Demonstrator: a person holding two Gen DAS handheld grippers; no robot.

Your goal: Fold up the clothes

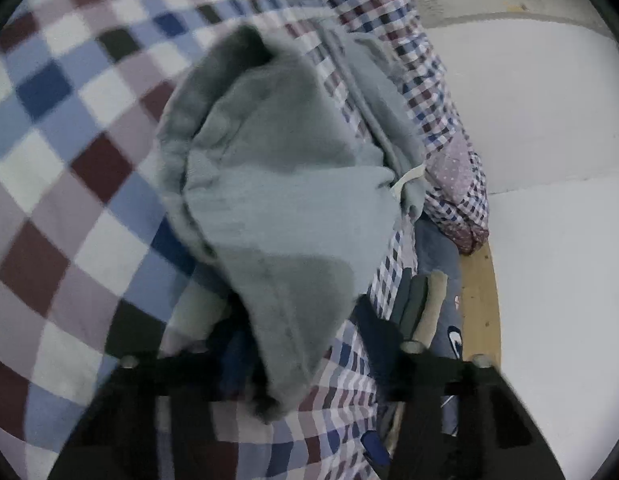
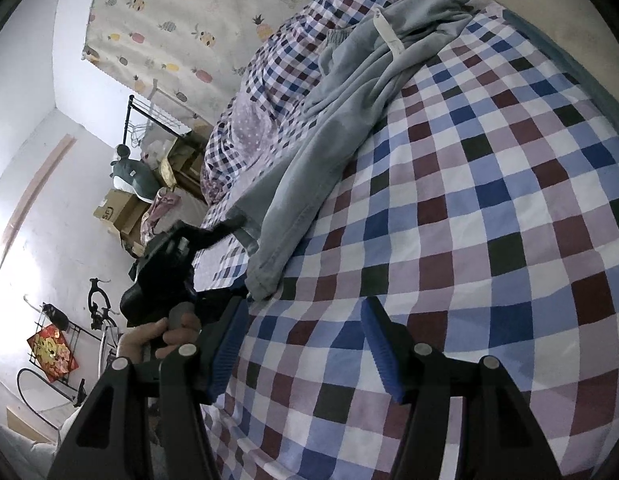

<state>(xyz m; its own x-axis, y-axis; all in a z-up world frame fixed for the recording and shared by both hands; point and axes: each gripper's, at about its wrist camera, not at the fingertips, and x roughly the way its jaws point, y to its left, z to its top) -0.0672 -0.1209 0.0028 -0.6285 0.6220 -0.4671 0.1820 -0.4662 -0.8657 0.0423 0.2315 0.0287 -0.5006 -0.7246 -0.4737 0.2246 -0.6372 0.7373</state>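
Note:
Grey sweatpants (image 2: pixel 341 120) with a white drawstring (image 2: pixel 389 36) lie stretched across the checked bed sheet (image 2: pixel 489 208), waist at the far end. In the left wrist view the grey sweatpants (image 1: pixel 277 184) fill the centre, blurred and close to the lens, and their leg end drops between the fingers. My left gripper (image 1: pixel 305 340) stands open around that leg end. From the right wrist view, the left gripper (image 2: pixel 237 258) sits at the cuff, held by a hand (image 2: pixel 161 336). My right gripper (image 2: pixel 305 320) is open over bare sheet, just short of the cuff.
A small-checked quilt (image 2: pixel 293 60) is bunched along the far side of the bed. Folded clothes (image 1: pixel 421 304) are stacked beside the wooden bed edge (image 1: pixel 479 300). Beyond the bed are a cardboard box (image 2: pixel 117 208), a plush toy (image 2: pixel 129 172), a pineapple-print curtain (image 2: pixel 181 20) and a bicycle (image 2: pixel 97 312).

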